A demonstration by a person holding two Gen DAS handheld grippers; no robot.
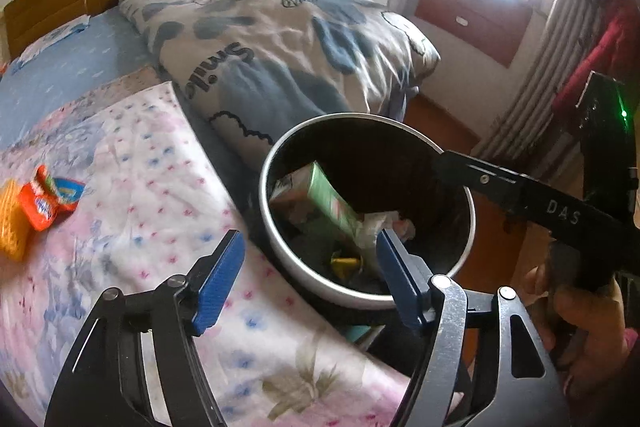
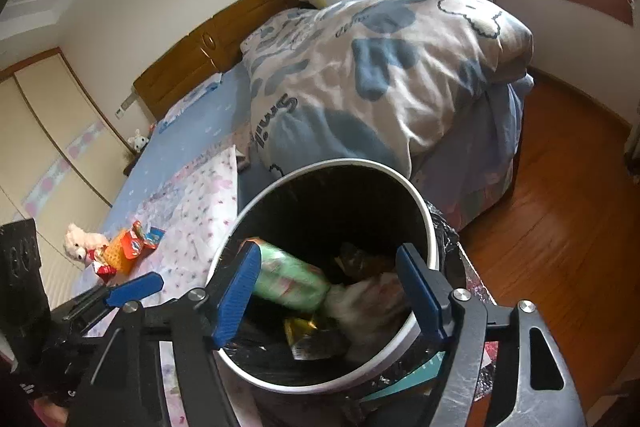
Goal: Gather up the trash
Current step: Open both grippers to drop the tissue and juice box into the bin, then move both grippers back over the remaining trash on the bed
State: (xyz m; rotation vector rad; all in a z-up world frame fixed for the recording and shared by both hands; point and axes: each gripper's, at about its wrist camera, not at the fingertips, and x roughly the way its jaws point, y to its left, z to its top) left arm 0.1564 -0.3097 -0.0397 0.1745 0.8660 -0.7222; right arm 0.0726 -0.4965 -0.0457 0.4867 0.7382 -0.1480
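Note:
A round trash bin with a white rim and black liner stands beside the bed; it also shows in the right wrist view. Inside lie a green carton, crumpled white paper and a yellow wrapper. My left gripper is open and empty at the bin's near rim. My right gripper is open and empty over the bin's mouth. Orange and yellow snack wrappers lie on the bed to the left.
The bed carries a pink floral sheet, a blue sheet and a bunched white-and-blue duvet. A small white plush toy sits by the wrappers. Wooden floor lies to the right, with a red-brown dresser by the window.

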